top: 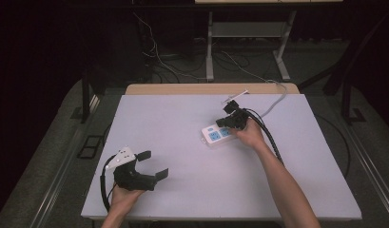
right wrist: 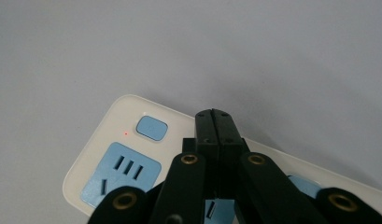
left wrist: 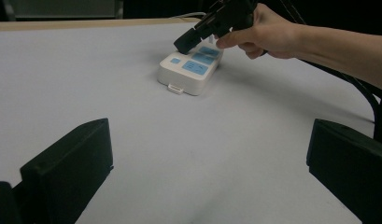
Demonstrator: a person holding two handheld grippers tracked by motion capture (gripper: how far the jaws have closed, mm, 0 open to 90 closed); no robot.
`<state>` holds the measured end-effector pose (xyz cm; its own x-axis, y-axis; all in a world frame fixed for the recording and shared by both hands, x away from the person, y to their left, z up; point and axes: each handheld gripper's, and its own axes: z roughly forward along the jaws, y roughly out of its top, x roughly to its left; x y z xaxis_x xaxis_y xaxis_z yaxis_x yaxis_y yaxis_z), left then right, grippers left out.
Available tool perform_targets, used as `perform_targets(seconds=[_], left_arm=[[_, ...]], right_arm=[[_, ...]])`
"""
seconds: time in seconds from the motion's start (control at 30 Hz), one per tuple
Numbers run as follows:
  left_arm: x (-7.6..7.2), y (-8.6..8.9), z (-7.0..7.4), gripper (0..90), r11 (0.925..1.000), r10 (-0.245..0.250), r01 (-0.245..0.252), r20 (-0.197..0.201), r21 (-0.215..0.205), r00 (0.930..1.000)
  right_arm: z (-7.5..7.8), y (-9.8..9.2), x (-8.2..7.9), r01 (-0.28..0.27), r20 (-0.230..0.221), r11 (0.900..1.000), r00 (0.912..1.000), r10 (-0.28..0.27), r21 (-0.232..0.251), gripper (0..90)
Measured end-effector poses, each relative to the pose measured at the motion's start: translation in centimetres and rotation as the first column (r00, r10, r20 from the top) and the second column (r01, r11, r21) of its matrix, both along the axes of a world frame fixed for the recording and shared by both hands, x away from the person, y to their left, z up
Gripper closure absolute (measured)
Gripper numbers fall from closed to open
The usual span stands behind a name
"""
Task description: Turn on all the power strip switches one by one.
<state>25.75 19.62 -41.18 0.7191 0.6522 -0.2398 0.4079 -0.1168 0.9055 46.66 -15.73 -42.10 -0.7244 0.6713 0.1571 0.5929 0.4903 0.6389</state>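
1. My right gripper (top: 228,119) is clenched, its black jaws pressed flat together with nothing between them; in the right gripper view (right wrist: 215,116) the tips meet in one seam.
2. It hangs over the white rectangular plastic power strip with blue socket faces (top: 216,134), tips pointing down at the strip's top, just beside the small blue square button (right wrist: 151,128). Touching or just above: can't tell.
3. A tiny red light (right wrist: 125,134) glows left of that button in the right gripper view; a blue socket face with slots (right wrist: 121,175) sits below it.
4. The power strip lies flat on the pale grey table top (top: 182,156), right of centre, toward the far half. Its white cable (top: 277,101) runs off toward the far edge.
5. My left gripper (top: 151,165) is released, jaws spread wide with nothing between them, sitting near the front left corner of the table, well apart from the strip.
6. In the left gripper view (left wrist: 207,172) the two black jaws frame bare table, with the strip (left wrist: 188,70) and my right hand (left wrist: 265,35) farther off.
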Motion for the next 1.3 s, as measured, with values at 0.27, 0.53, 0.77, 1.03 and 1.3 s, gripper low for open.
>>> perform_targets(seconds=[0.27, 0.53, 0.77, 1.03, 1.3], left_arm=[[0.2, 0.0, -0.2, 0.0, 1.0, -0.004, 0.004, -0.012, 0.004, 0.9999], [0.2, 0.1, -0.1, 0.0, 1.0, 0.002, -0.002, -0.009, 0.002, 1.0], [0.2, 0.0, -0.2, 0.0, 1.0, 0.003, -0.002, -0.01, 0.006, 0.9999], [0.3, 0.0, -0.3, 0.0, 1.0, 0.004, -0.004, -0.014, 0.008, 0.9999], [0.3, -0.1, -0.3, 0.0, 0.9999, 0.002, -0.002, -0.017, 0.012, 0.9999]], right_arm=[[0.1, -0.1, 0.1, -0.007, -0.007, 1.0, 1.0, 0.007, 0.01, 90.0], [0.4, -0.7, 0.3, 0.004, -0.027, 1.0, 0.9996, -0.004, 0.029, 90.0], [1.7, -2.0, 0.3, 0.018, -0.011, 0.999, 0.9998, -0.018, 0.035, 90.0], [2.9, -4.1, 0.3, 0.051, -0.001, 0.999, 0.9987, -0.051, 0.019, 90.0], [3.4, -5.9, 0.6, 0.085, -0.002, 0.996, 0.9964, -0.085, 0.025, 90.0]])
